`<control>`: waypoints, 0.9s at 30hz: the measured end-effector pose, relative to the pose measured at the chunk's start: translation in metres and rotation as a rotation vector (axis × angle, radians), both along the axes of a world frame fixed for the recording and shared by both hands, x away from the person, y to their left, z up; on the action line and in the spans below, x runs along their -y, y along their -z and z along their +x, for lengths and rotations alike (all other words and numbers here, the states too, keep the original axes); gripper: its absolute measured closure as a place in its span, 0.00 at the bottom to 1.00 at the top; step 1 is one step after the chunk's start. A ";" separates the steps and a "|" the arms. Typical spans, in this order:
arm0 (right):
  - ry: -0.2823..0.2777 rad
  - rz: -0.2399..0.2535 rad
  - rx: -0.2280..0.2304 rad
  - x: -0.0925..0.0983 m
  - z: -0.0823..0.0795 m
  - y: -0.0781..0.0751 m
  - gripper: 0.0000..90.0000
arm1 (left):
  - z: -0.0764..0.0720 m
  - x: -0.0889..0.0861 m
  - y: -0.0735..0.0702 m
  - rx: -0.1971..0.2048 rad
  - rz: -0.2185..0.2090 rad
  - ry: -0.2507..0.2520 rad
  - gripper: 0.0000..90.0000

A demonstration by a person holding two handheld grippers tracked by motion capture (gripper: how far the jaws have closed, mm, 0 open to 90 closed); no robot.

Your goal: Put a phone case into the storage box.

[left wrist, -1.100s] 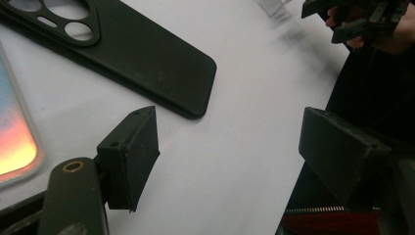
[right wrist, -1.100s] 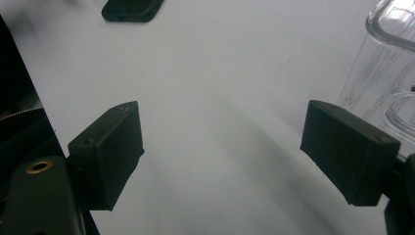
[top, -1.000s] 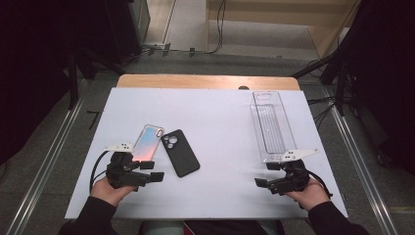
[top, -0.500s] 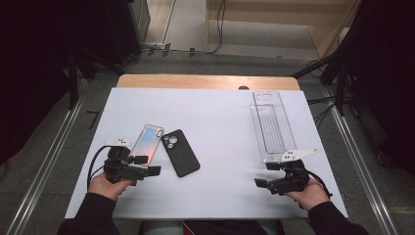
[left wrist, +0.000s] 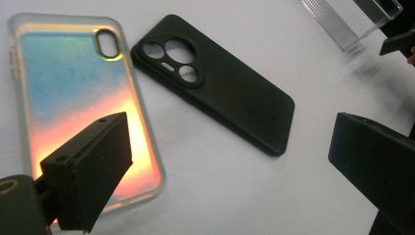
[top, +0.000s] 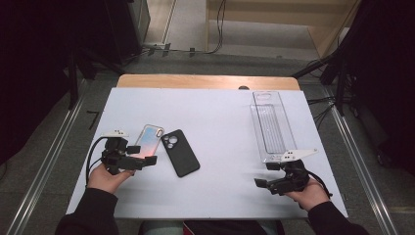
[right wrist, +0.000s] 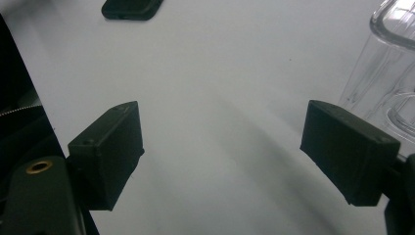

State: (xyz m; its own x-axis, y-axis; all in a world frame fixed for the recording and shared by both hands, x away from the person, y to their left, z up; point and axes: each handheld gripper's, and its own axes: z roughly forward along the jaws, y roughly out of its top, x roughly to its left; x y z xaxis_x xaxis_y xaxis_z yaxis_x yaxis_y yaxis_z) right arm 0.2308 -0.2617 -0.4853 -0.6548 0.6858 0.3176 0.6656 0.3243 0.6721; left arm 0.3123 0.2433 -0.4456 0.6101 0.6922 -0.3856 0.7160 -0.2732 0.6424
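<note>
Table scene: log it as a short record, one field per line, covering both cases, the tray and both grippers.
surface: white table
iridescent case: flat, back up, at the left gripper
black case: flat, back up, right of the iridescent case, edges close
clear tray: long, at the far right, nothing seen in it
left gripper: jaws have just been opening, wide apart, nothing gripped, one jaw over the iridescent case
right gripper: open, nothing between jaws, near the tray's near end
</note>
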 end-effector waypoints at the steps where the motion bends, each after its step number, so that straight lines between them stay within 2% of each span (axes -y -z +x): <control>1: 0.000 0.000 0.000 0.000 0.000 0.000 0.16 | 0.002 -0.002 0.000 0.003 -0.001 -0.010 0.03; 4: -0.002 -0.004 0.002 0.000 0.000 0.000 0.16 | 0.008 -0.007 0.000 0.005 -0.003 -0.036 0.03; 14: 0.000 -0.004 0.001 0.000 0.000 0.000 0.16 | 0.027 -0.010 0.000 0.032 0.058 -0.076 0.03; 16: -0.002 -0.004 0.004 0.000 0.001 0.000 0.16 | 0.031 -0.009 0.000 0.038 0.069 -0.084 0.05; 21: 0.001 -0.002 0.002 0.000 0.001 0.000 0.16 | 0.041 -0.006 0.000 0.035 0.067 -0.088 0.05; 27: -0.001 -0.003 0.002 0.000 0.001 0.000 0.16 | 0.050 0.001 -0.001 0.050 0.070 -0.091 0.05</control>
